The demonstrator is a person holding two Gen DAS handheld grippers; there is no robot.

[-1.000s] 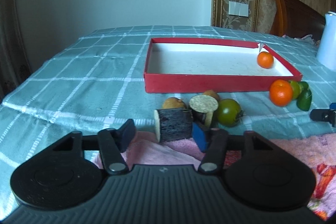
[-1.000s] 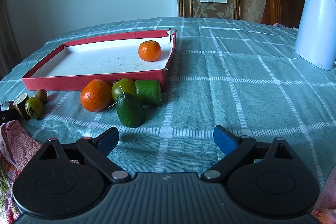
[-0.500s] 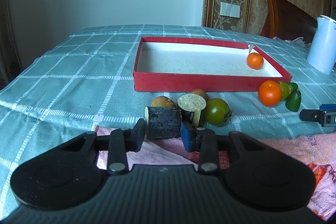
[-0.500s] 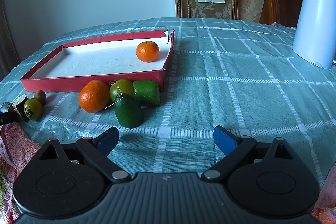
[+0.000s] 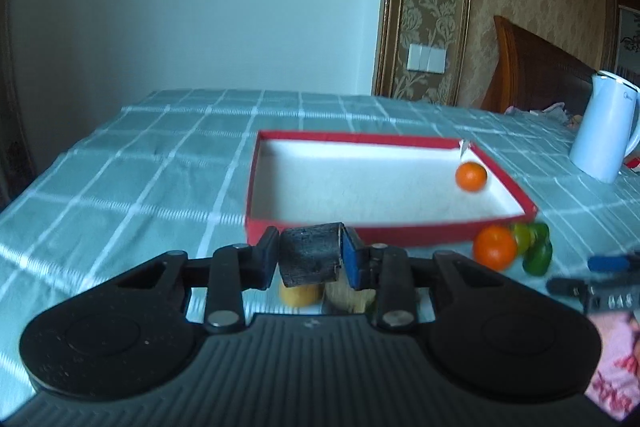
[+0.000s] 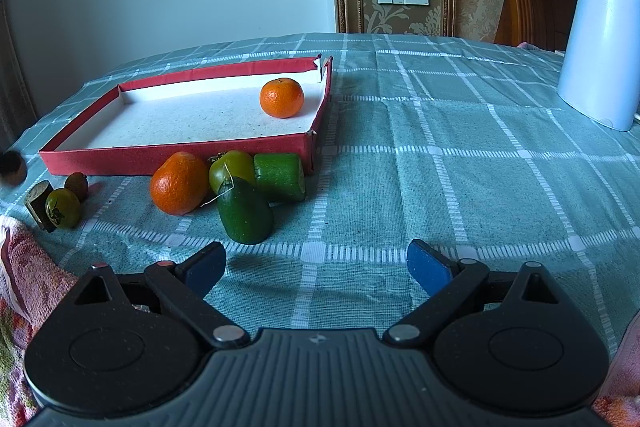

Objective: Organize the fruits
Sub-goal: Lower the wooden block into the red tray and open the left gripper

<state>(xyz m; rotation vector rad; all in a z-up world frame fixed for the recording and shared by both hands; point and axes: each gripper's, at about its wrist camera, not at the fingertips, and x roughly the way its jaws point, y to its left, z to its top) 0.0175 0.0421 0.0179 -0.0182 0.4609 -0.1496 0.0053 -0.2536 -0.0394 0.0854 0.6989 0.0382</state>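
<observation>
My left gripper [image 5: 311, 251] grips a dark bark-skinned cylinder piece [image 5: 308, 261], lifted off the cloth in front of the red tray [image 5: 360, 233]; its jaws are still closing, pads pressed on both ends. That piece shows at the left edge of the right wrist view [image 6: 11, 167]. One orange [image 6: 281, 97] lies in the tray. Outside the front wall sit another orange [image 6: 179, 183], a green tomato [image 6: 231, 173], a green block [image 6: 280, 175] and a dark green avocado [image 6: 245, 211]. My right gripper [image 6: 316, 267] hovers open and empty just short of the avocado.
A small green tomato [image 6: 62, 207], a second cut cylinder piece [image 6: 38, 199] and a brown fruit [image 6: 77, 184] stay near the pink towel [image 6: 28, 267]. A white kettle [image 6: 600, 43] stands at the far right. A wooden chair is behind the table.
The left jaws closed on the dark cylinder piece and raised it off the table toward the tray. The right gripper stayed still and open.
</observation>
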